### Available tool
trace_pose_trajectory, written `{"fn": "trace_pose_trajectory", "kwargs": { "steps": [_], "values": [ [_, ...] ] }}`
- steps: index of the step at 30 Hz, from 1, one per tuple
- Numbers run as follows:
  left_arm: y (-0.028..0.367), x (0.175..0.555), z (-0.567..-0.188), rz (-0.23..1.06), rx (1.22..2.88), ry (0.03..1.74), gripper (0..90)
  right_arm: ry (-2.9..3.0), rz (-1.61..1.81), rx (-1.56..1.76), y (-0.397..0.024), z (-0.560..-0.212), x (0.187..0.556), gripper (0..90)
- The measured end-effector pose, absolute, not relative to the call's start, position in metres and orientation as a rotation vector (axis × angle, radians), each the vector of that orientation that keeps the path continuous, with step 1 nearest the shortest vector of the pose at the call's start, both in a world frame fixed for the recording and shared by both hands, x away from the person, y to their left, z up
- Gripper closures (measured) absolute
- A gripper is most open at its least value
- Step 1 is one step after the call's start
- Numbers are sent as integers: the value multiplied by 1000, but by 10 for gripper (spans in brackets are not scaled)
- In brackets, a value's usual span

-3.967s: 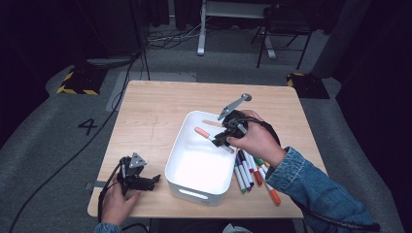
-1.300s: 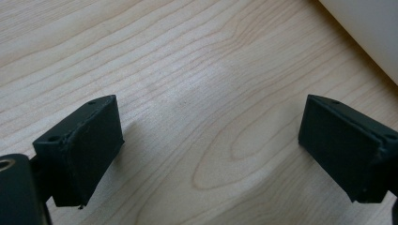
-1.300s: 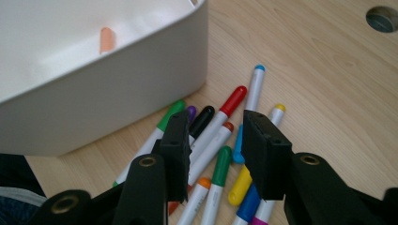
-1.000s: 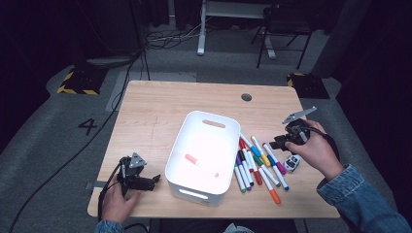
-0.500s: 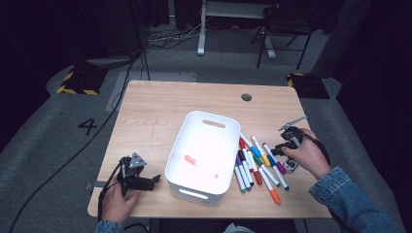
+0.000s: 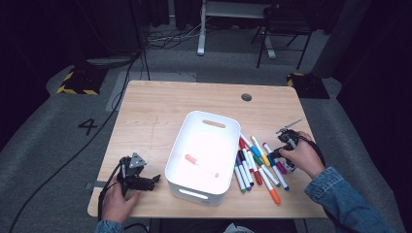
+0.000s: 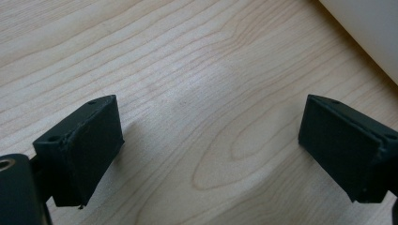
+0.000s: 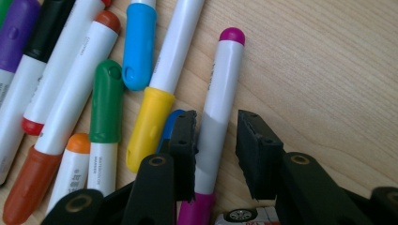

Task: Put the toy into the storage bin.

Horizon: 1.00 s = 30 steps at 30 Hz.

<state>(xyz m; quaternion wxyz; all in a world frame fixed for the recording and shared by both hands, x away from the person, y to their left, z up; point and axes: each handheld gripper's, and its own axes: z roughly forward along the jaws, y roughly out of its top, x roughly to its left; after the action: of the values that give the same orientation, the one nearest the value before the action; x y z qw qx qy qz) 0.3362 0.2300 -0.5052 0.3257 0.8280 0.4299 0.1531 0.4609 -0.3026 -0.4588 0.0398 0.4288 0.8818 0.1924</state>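
**Right jaws close in around a magenta marker**

At the left of the wooden surface (image 6: 160, 111), the left gripper (image 6: 145, 182) rests near the front edge, its jaws spread wide over bare wood with nothing between them. Just to its right stands the white bin (image 6: 194, 187), with one orange-capped marker (image 6: 200, 165) lying inside. Beyond the bin, a row of coloured markers (image 6: 255, 165) lies side by side on the wood. At the row's right end, the right gripper (image 8: 216, 154) straddles the magenta marker (image 8: 218, 103); its jaws have just been closing, one pad against the barrel, the other a sliver off. A toy car (image 8: 244, 216) lies just below.
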Motion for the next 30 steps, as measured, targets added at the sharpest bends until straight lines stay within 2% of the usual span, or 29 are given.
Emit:
{"fn": "trace_pose_trajectory", "kwargs": {
  "steps": [12, 16, 30],
  "values": [
    [230, 336, -505, 402, 2171, 1126, 69, 2655, 541, 1380, -298, -464, 461, 714],
    [230, 336, -505, 401, 2171, 1126, 69, 2635, 529, 1404, -296, -464, 461, 760],
    [230, 336, -505, 402, 2171, 1127, 69, 2616, 596, 1443, -298, -458, 459, 766]
  ]
}}
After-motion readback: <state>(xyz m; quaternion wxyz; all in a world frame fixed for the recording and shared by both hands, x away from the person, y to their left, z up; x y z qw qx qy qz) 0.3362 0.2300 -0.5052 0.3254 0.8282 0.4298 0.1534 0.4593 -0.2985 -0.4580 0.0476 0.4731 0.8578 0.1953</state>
